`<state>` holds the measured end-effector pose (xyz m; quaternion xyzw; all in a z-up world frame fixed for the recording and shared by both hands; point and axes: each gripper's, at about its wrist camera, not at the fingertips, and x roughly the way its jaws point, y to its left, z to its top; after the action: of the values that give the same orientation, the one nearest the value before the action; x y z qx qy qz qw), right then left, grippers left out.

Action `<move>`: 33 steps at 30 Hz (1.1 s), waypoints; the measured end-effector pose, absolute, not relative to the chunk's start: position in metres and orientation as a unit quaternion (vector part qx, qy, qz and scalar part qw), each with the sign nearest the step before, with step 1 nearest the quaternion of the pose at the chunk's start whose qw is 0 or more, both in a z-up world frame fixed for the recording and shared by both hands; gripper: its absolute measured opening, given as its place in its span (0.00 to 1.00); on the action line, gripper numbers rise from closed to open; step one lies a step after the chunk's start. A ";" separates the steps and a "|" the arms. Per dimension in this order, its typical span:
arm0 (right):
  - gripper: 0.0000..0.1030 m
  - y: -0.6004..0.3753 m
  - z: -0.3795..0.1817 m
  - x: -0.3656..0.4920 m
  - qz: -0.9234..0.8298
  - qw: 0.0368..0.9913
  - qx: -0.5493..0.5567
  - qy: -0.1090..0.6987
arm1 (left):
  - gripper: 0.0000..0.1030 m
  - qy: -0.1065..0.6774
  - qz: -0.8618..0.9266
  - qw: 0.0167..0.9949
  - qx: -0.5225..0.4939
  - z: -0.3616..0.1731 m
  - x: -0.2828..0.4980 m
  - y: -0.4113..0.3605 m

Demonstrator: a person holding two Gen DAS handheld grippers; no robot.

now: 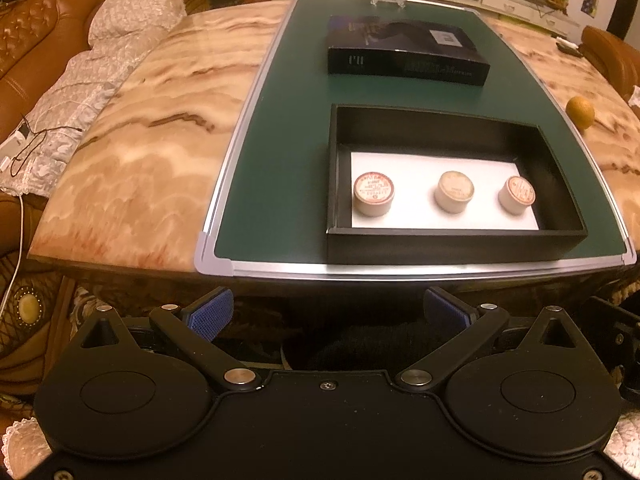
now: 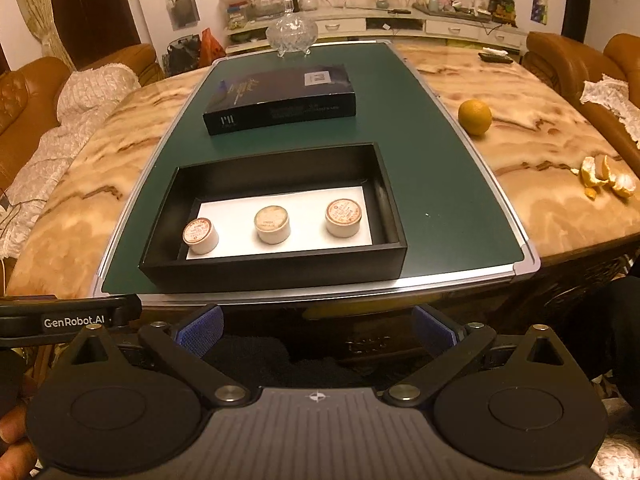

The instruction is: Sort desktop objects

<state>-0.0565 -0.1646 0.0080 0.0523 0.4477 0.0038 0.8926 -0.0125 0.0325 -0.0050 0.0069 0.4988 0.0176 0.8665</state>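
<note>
On the marbled tan stone counter (image 2: pixel 540 208) lies a dark green mat with a silver metal frame (image 2: pixel 432 184), and on it sits an open, shallow black rectangular box (image 2: pixel 276 268) lined with a white sheet. Three small round cream-coloured containers stand in a row inside it, well apart from one another: a left one with a red-printed lid (image 2: pixel 201 236), a middle one with a pale lid (image 2: pixel 272 224), and a right one with a red-ringed lid (image 2: pixel 343 218). Beyond the open box rests a flat black box lid with pale lettering (image 2: pixel 280 98), not on the box. Judging by this layout, the sorting looks mostly done, since all three containers sit in the box; what seems left is to cover the box with the lid. The left claw (image 1: pixel 326 314) hangs off the near edge of the counter with its blue-padded jaws spread wide and nothing between them, and the right claw (image 2: pixel 316 330) is likewise fully open and empty, short of the counter edge. The right wrist view alone shows the loose orange peel pieces (image 2: pixel 608 180) at the counter's right side and a hand (image 2: pixel 14 436) at the lower left; the whole round orange fruit (image 2: pixel 475 117) is fully visible there, while the left wrist view catches it only at its margin. The left wrist view shows more of the pale quilted throw on the brown leather sofa (image 1: pixel 80 92).
</note>
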 end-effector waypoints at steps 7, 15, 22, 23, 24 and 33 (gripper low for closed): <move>1.00 -0.161 0.007 -0.056 0.006 0.893 0.049 0.447 | 1.00 0.502 0.016 0.865 0.011 -0.007 -0.013 0.032; 1.00 -0.163 0.003 -0.053 0.003 0.891 0.050 0.451 | 1.00 0.505 0.014 0.863 0.017 -0.010 -0.011 0.028; 1.00 -0.164 0.000 -0.050 0.002 0.890 0.050 0.454 | 1.00 0.507 0.013 0.862 0.022 -0.011 -0.009 0.025; 1.00 -0.164 -0.001 -0.049 0.002 0.889 0.050 0.454 | 1.00 0.507 0.013 0.861 0.022 -0.011 -0.009 0.025; 1.00 -0.164 -0.001 -0.049 0.002 0.889 0.051 0.455 | 1.00 0.508 0.013 0.861 0.023 -0.012 -0.009 0.024; 1.00 -0.166 -0.008 -0.044 0.002 0.887 0.054 0.458 | 1.00 0.510 0.012 0.859 0.030 -0.015 -0.006 0.020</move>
<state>-0.0445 -0.1660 -0.0075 0.0541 0.4582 0.0022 0.8872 -0.0059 0.0199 -0.0154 0.0297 0.5103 0.0120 0.8594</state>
